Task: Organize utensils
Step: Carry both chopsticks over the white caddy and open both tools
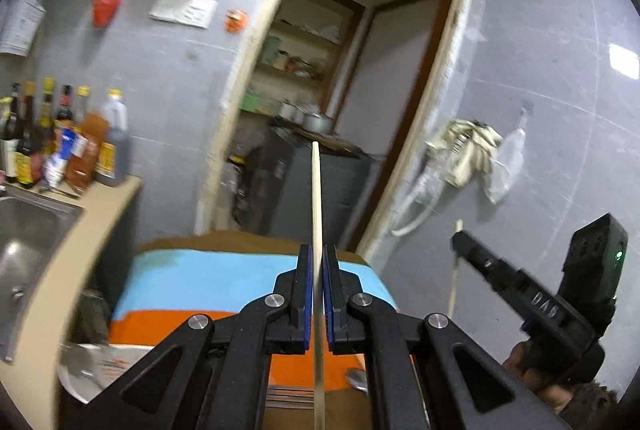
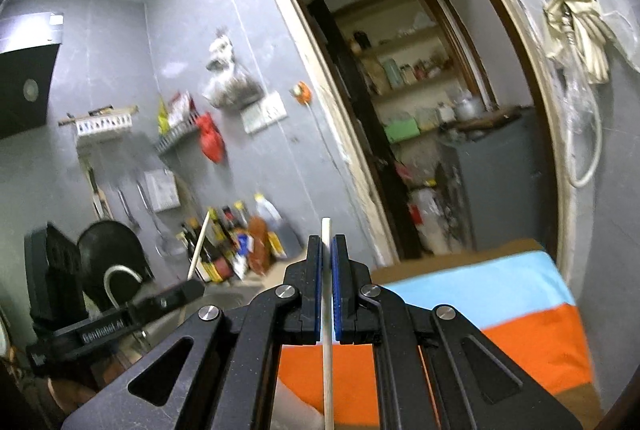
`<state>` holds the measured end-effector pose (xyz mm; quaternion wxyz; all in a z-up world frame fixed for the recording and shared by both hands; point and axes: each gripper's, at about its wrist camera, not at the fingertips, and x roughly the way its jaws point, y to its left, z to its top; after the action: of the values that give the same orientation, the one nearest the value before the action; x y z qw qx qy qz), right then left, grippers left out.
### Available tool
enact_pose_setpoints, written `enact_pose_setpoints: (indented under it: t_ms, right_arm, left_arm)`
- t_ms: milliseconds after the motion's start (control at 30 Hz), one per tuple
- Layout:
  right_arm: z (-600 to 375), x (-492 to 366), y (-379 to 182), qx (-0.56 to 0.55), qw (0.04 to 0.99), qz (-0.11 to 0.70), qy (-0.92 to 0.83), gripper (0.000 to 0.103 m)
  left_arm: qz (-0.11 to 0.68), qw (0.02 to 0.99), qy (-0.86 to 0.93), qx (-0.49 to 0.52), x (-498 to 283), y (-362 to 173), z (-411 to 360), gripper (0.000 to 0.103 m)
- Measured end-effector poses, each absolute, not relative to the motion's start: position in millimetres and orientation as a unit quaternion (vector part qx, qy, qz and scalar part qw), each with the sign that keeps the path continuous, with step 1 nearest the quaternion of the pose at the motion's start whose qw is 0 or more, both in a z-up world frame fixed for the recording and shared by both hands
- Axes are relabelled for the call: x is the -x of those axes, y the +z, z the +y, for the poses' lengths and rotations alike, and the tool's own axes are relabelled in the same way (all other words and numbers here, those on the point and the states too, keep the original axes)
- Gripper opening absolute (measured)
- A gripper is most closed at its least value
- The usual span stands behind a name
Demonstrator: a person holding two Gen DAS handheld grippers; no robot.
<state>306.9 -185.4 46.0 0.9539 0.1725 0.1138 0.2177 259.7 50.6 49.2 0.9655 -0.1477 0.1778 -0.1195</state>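
Left wrist view: the left gripper (image 1: 318,258) is closed on a pale wooden chopstick (image 1: 315,197), its blue pads (image 1: 307,278) pressed against either side of the shaft. The stick runs up between the jaws, its tip well above them and its lower end passing out of frame below. Judged light, stiff and smooth, it could pivot or slide in a two-point pinch; a hold near mid-length, as here, looks the safer one. Below lies a cloth (image 1: 208,282) banded blue and orange, with a white plate (image 1: 80,378) at its near left and a spoon bowl (image 1: 357,378) partly hidden by the linkage. The sink (image 1: 28,230) sits to the left. The right gripper (image 1: 460,240) shows at the right edge carrying a second chopstick (image 1: 454,282).

Right wrist view: the right gripper (image 2: 328,250) is likewise closed on its chopstick (image 2: 327,350), pads (image 2: 319,278) tight to the shaft, only a short tip standing above the jaws. This grip sits nearer one end, so the long lower part may swing. The left gripper (image 2: 192,288) appears at the left with its stick angled upward. The same cloth (image 2: 520,310) lies lower right. Both sticks are held in the air, clear of the cloth.
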Motion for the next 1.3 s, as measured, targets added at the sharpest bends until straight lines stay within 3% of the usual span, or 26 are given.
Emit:
enact_pose_setpoints:
  t_ms: [367,733,1000,1300]
  right_arm:
    - [-98,-308,64,-0.155,0.956,0.065,0.241,0.004]
    - [-62,-310,39,-0.174,0.958,0.042,0.223,0.004]
    - [-61,-307,18,-0.175,0.968,0.026,0.18,0.004]
    - [-64,-288,19,-0.159,0.976,-0.003,0.147,0.004]
  left_arm:
    - [0.134,0.978,-0.054,0.15,-247,63,129,0.005]
    - [0.111,0.968,-0.027,0.225,-256,37,191,0.005]
    - [0.112,0.955,-0.022,0.273,-268,0,206,0.005]
    - [0.097,0.961,-0.031,0.257,-272,-11,193,0.005]
